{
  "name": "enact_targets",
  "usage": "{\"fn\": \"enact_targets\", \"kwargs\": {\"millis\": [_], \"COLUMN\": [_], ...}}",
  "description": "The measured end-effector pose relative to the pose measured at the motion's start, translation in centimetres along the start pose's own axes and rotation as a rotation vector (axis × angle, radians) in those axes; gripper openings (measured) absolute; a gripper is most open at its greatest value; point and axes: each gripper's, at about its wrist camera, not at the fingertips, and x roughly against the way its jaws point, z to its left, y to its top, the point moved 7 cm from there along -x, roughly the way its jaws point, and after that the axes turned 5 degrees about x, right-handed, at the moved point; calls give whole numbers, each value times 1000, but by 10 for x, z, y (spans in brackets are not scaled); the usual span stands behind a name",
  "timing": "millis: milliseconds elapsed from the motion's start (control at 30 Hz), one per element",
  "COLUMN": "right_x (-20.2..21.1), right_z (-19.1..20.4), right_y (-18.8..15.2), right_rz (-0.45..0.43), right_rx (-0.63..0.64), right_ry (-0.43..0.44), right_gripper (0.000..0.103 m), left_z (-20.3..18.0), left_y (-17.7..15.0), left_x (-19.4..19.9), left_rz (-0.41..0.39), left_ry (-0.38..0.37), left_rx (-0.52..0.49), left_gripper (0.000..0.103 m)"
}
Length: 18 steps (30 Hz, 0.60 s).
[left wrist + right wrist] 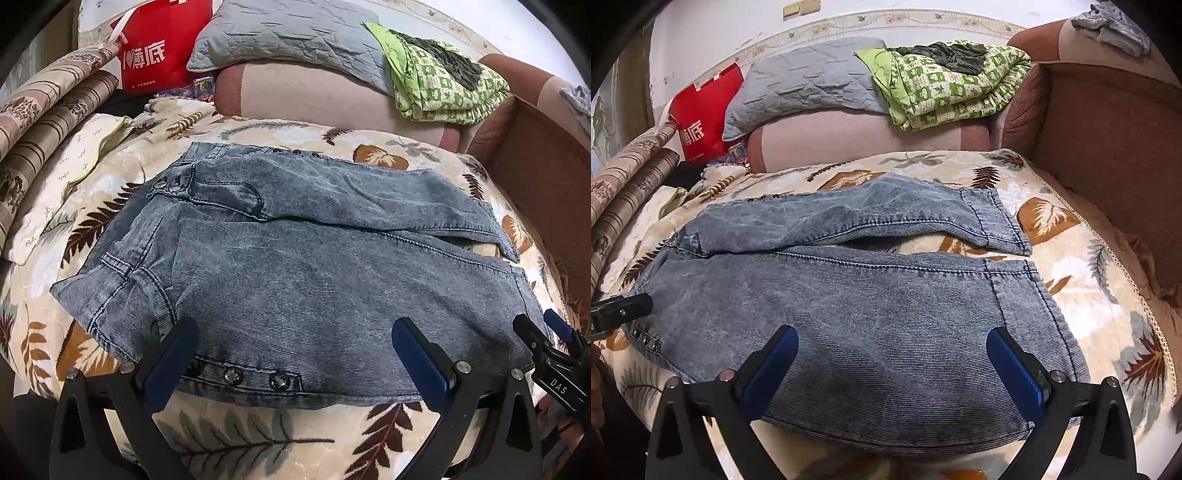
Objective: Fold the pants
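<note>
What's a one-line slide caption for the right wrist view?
Open right gripper poised at the near edge of blue denim pants spread flat on a leaf-print blanket, legs unfolded.

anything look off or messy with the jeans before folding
Mostly fine: the jeans lie flat on the leaf-print blanket, uncreased and undamaged. One oddity: the far leg angles away from the near leg, leaving a gap near the hems.
</note>
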Motion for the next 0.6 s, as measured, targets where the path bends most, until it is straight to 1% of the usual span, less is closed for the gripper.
{"fn": "enact_targets", "kwargs": {"millis": [400,600], "right_x": [-3,-4], "right_z": [-2,-5], "right_y": [-2,-5], "right_rz": [15,18], "right_rx": [-1,1], "right_ry": [-4,-25], "right_gripper": [103,103], "left_z": [5,27], "left_y": [-1,-2], "left_x": [-2,9], "left_rz": [4,-17], "left_ry": [8,-9], "left_rx": [7,47], "left_gripper": [103,103]}}
